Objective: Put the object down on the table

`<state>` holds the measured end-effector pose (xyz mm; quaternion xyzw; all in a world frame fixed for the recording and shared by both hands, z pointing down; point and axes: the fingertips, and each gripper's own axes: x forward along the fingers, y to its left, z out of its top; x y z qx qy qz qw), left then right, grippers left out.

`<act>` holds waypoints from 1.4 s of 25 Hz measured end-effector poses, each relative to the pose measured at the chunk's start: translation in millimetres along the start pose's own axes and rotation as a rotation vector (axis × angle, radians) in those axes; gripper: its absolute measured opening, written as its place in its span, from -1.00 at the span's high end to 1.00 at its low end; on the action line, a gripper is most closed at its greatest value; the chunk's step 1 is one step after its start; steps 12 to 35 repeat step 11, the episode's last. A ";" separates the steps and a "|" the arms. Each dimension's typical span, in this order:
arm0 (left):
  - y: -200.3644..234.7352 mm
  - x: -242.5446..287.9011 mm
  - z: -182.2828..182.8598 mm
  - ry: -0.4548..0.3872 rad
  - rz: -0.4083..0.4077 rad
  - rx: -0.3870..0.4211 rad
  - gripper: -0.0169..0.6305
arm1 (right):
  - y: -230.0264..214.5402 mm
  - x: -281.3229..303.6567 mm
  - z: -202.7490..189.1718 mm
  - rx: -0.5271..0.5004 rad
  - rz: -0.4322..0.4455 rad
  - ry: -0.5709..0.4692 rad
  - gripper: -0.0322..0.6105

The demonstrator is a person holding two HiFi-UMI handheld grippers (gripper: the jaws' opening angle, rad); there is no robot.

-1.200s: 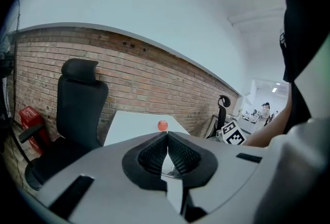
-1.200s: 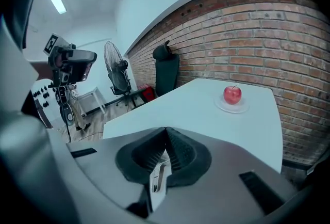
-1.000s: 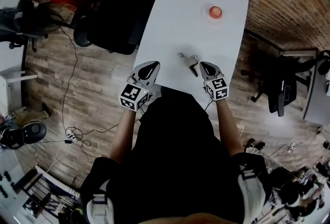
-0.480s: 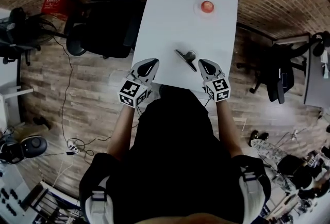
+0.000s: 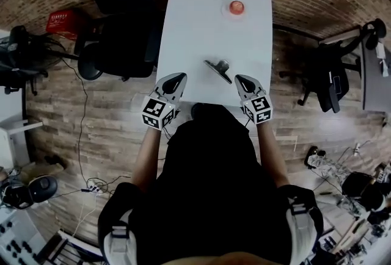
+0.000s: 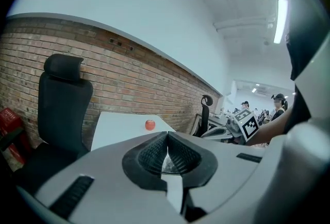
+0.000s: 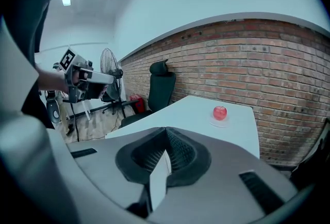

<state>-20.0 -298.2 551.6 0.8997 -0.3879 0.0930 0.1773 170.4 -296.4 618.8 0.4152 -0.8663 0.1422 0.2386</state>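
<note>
where plank floor meets brick wall at far left, red crate (image 5: 61, 18) beside black office chair (image 5: 116, 13), both off the left side of white table (image 5: 201, 25).

next along, left gripper (image 5: 175, 79) at the table's near left corner, marker cube toward the person. claw narrow in the left gripper view: ridged pads (image 6: 153, 154) pressed together, nothing between them, holding nothing. white tabletop ahead of it in that view.

further right, grey metal object (image 5: 219, 68) lying flat on the table, near the front edge. sits between the two grippers and a little beyond their tips, touching neither. kind of object too small to tell.

up at the far end of the table, slightly right of the object and well apart from it, red round fruit (image 5: 236, 7) on pale dish (image 7: 220, 123). same fruit visible past both claws, small in the left gripper view (image 6: 150, 125) and clearer in the right one (image 7: 220, 112).

then right gripper (image 5: 244, 81) at the near right corner, mirroring the left one. claw narrow too: pads (image 7: 180, 156) closed on each other, empty.

off the table's right side, dark chair (image 5: 330, 77) on the plank floor, with cables and clutter lower right.
</note>
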 end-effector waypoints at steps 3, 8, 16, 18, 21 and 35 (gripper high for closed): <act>-4.0 0.1 -2.8 -0.005 -0.001 -0.009 0.89 | 2.9 -6.3 -3.5 -0.014 0.001 0.011 0.90; -10.1 4.6 -5.7 0.000 -0.001 -0.017 0.89 | -3.5 -9.8 -7.8 -0.021 0.003 0.028 0.91; -9.0 9.0 -5.4 0.004 0.003 -0.022 0.89 | -8.2 -7.7 -4.7 -0.018 0.009 0.019 0.90; -9.0 9.0 -5.4 0.004 0.003 -0.022 0.89 | -8.2 -7.7 -4.7 -0.018 0.009 0.019 0.90; -9.0 9.0 -5.4 0.004 0.003 -0.022 0.89 | -8.2 -7.7 -4.7 -0.018 0.009 0.019 0.90; -9.0 9.0 -5.4 0.004 0.003 -0.022 0.89 | -8.2 -7.7 -4.7 -0.018 0.009 0.019 0.90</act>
